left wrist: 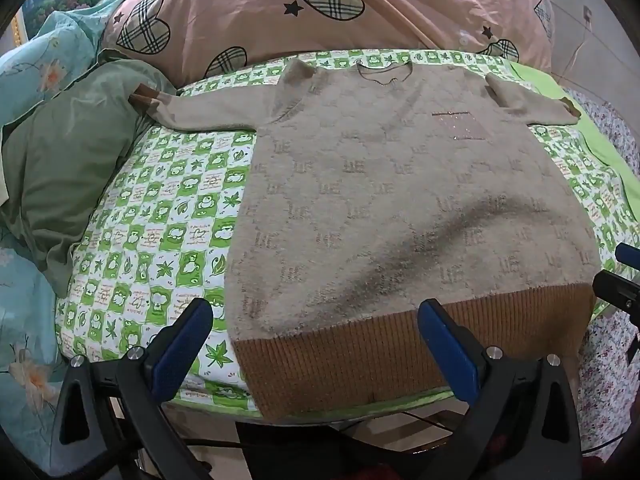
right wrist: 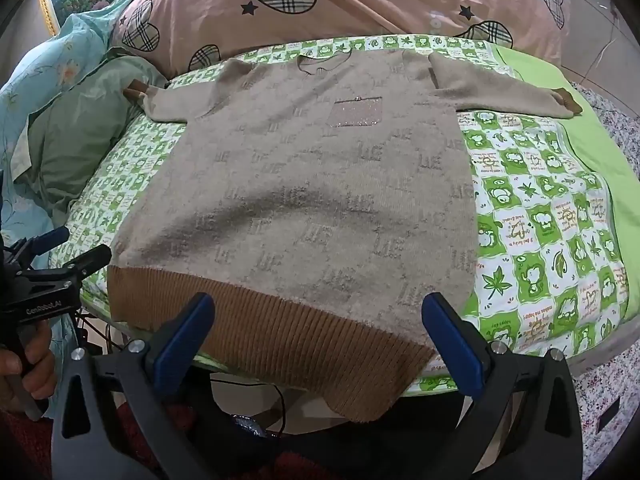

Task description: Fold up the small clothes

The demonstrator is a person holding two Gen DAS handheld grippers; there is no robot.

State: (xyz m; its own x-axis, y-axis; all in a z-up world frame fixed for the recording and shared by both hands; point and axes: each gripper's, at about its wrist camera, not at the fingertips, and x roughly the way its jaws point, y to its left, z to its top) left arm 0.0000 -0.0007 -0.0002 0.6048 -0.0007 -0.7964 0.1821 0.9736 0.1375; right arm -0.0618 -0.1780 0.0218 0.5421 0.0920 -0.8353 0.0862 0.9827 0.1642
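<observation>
- Resting on a bed (left wrist: 160, 208) covered by a green-and-white checked sheet, the beige sweater (left wrist: 400, 208) lies spread flat, front up, neckline at the far side and both sleeves extended outward.
- Pink heart-print pillow (left wrist: 320, 12) sits beyond the neckline; a green pillow (left wrist: 68, 168) lies just beside the left sleeve cuff.
- Sweater body shows one shallow diagonal ridge across its middle; otherwise it is smooth.
- Brown ribbed hem (left wrist: 400, 348) faces the operator and overhangs the near edge of the bed.
- Sparkly chest pocket (right wrist: 354, 112) is visible below the neckline.
- Left gripper (left wrist: 316, 344) hovers at the hem's left corner, jaws wide apart, holding nothing.
- Right gripper (right wrist: 318, 336) hovers at the hem's right corner, jaws likewise wide apart and empty.
- Step in hand, as judged: garment laid out, no fold made; both grippers are staged at the hem for a first grasp.
- Next move, as judged: close each gripper on cloth before lifting, either at the hem corners or at one sleeve and side edge, catching both layers and keeping tension even so the ridge does not get folded in.
</observation>
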